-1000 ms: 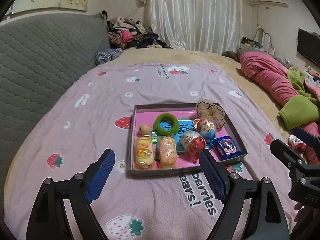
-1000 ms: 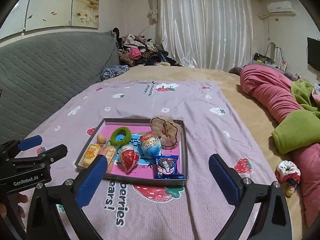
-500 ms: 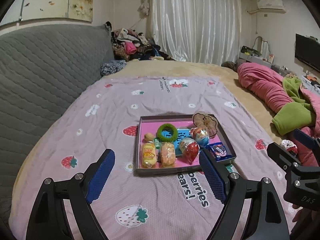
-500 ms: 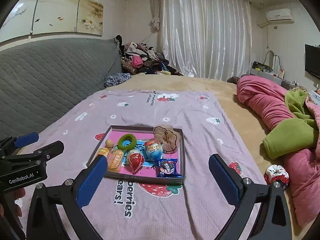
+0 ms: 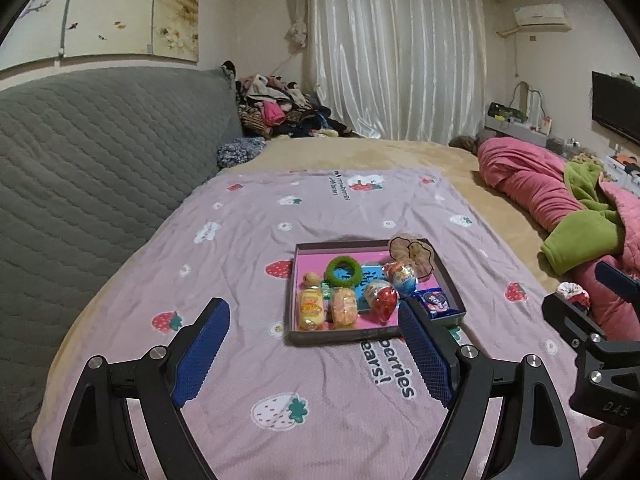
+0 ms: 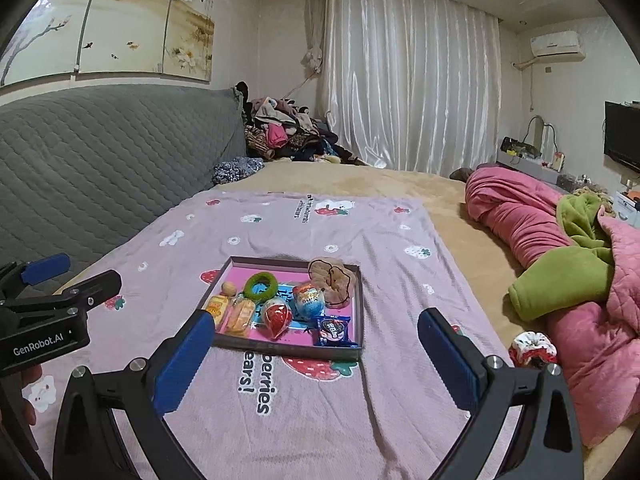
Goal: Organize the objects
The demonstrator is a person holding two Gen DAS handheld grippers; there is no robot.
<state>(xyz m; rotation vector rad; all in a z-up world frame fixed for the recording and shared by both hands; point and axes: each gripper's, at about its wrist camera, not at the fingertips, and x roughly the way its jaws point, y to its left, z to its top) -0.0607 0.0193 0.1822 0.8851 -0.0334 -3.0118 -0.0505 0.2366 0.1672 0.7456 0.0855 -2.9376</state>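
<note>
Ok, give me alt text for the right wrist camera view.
The open right gripper hovers over a strawberry-print blanket, facing a shallow tray of wrapped snacks and hair scrunchies; another scrunchie lies off to the right.

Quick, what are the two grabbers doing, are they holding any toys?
Left gripper: open, holding nothing.
Right gripper: open, holding nothing.

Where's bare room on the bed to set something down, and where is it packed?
The strawberry blanket is bare on the near side of the tray and between the tray and the grey headboard. Beyond the tray's far rim it is bare too. Inside the tray is crowded, apart from a pink strip at the far left corner. A scrunchie and the pink quilt fill the right.
</note>
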